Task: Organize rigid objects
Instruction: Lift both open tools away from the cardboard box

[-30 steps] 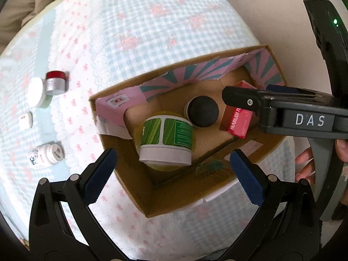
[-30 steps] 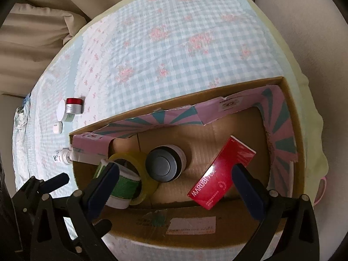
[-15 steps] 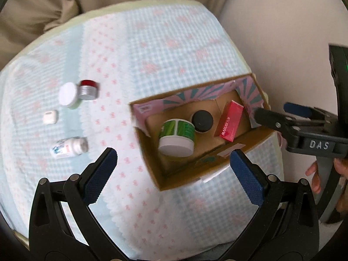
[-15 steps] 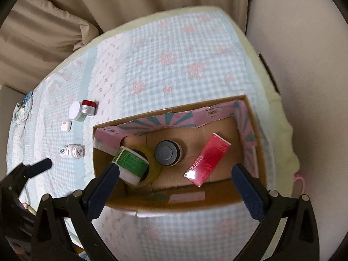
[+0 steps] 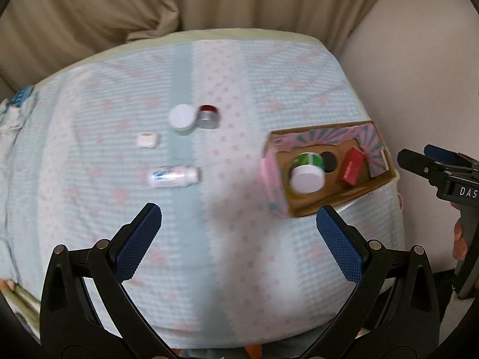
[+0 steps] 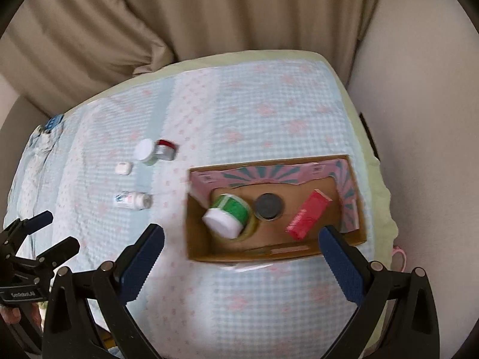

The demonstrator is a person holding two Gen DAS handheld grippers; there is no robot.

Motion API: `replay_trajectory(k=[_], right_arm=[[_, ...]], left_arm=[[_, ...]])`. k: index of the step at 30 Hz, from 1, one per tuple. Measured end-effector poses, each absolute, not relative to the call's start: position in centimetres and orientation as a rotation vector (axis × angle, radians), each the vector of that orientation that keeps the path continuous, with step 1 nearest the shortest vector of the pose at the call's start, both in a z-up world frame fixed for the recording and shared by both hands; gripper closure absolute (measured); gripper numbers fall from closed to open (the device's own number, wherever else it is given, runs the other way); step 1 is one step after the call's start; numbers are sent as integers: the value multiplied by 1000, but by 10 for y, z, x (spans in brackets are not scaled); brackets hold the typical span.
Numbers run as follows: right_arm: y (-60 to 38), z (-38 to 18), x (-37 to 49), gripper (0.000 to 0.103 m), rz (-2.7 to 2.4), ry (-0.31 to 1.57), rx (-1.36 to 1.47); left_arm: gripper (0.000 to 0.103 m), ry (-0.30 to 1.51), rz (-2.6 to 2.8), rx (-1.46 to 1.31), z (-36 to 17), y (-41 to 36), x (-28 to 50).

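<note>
A cardboard box (image 6: pixel 350 176) (image 5: pixel 386 176) sits at the right of the bed. It holds a green jar with a white lid (image 6: pixel 229 214) (image 5: pixel 308 173), a dark round lid (image 6: pixel 268 206) and a red carton (image 6: pixel 308 218) (image 5: pixel 353 166). On the cover to the left lie a white pill bottle (image 5: pixel 173 176) (image 6: pixel 131 199), a small white case (image 5: pixel 146 140), a white-lidded jar (image 5: pixel 181 118) and a red-capped jar (image 5: pixel 208 116). My left gripper (image 5: pixel 239 230) is open and empty, high above the cover. My right gripper (image 6: pixel 242 249) is open and empty above the box's near edge.
The bed has a light blue checked cover with pink flowers (image 5: pixel 269 68). Beige curtains (image 6: pixel 209 9) hang behind it. A pale wall (image 6: pixel 419 89) stands close on the right. Blue-white cloth (image 5: pixel 15 110) lies at the far left.
Both grippers have pulled up and back from the box, so the whole bed shows. The left view has swung left toward the loose items. The box contents have not moved.
</note>
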State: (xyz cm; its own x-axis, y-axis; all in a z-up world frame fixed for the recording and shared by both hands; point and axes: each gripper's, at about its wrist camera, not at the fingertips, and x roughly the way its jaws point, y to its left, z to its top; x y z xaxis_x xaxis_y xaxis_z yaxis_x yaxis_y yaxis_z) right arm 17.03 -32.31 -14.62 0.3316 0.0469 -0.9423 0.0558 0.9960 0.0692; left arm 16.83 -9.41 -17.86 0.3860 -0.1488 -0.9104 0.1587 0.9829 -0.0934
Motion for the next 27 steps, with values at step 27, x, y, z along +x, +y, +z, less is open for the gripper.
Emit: replay_trajectory(k=[27], right_arm=[[-90,-199,174,0,-84,1296,352]], left_arm=[[0,1161,-366,90,-198,143,261]])
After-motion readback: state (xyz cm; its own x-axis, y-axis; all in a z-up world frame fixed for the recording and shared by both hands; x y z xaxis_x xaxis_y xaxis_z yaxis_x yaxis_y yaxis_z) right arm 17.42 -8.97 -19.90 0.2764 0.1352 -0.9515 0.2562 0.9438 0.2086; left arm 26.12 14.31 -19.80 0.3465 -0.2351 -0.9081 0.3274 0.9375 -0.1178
